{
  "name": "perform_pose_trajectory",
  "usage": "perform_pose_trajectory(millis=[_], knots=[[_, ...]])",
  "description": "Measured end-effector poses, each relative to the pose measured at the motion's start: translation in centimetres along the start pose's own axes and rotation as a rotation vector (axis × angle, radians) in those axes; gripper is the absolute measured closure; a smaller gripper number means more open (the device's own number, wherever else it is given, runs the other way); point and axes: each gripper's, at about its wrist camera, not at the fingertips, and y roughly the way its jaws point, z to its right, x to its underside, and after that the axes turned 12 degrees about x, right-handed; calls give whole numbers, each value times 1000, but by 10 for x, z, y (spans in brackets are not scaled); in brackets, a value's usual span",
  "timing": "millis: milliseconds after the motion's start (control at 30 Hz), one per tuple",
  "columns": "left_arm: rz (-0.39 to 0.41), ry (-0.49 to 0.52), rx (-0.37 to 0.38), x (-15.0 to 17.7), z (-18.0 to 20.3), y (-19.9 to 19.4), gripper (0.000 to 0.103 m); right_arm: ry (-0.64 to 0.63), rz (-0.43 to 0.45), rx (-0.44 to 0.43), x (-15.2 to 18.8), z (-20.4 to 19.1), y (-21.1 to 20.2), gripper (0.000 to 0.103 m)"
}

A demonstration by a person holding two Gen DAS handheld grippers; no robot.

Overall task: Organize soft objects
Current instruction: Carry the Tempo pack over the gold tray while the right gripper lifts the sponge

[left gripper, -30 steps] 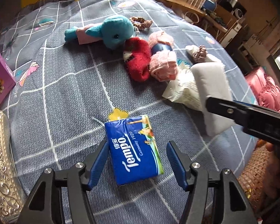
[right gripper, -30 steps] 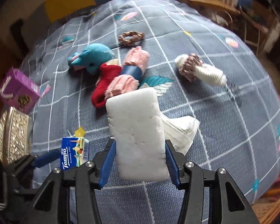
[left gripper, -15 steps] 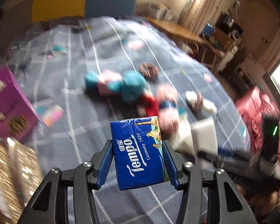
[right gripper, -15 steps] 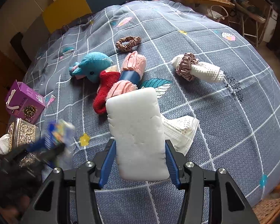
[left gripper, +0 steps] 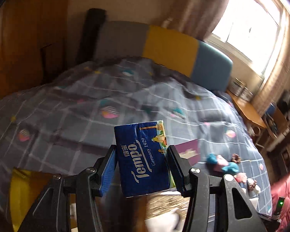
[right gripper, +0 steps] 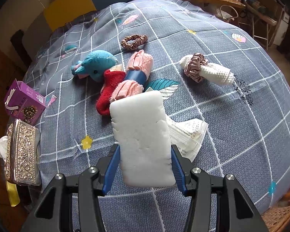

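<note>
Gripping a blue rectangular Tempo tissue pack (left gripper: 144,159), our left gripper (left gripper: 142,169) holds it lifted above the grey checked bedspread (left gripper: 67,116), blue pads pressed on both its sides; the jaws closed onto it within the last second. Our right gripper (right gripper: 144,166) is clenched on a white rectangular foam sponge (right gripper: 143,137), raised over the same bedspread. Beyond the sponge we see a teal plush toy (right gripper: 98,63), a red fuzzy sock (right gripper: 108,90) touching it, a rolled pink towel with a blue band (right gripper: 135,75) and a brown satin scrunchie (right gripper: 134,41). A purple cardboard box (right gripper: 23,104) sits near the bed's left edge.
</note>
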Motion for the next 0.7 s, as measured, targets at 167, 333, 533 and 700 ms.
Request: perform_pose_trajectory(millis=[167,333,533,700], knots=[[13,-103,-62,51,-81,-42,50,-17,-13,24,0,-3,2,51],[-13,-219,-115,110,-143,-67,50,-30,-32,69,1,-5,6,51],[-112,-253,-113,167,-171,-68,50,-72,-38,143,3,-12,8,51],[-167,-246,-85,195,-165,-49,41,-110,-47,186,4,-19,9,51]])
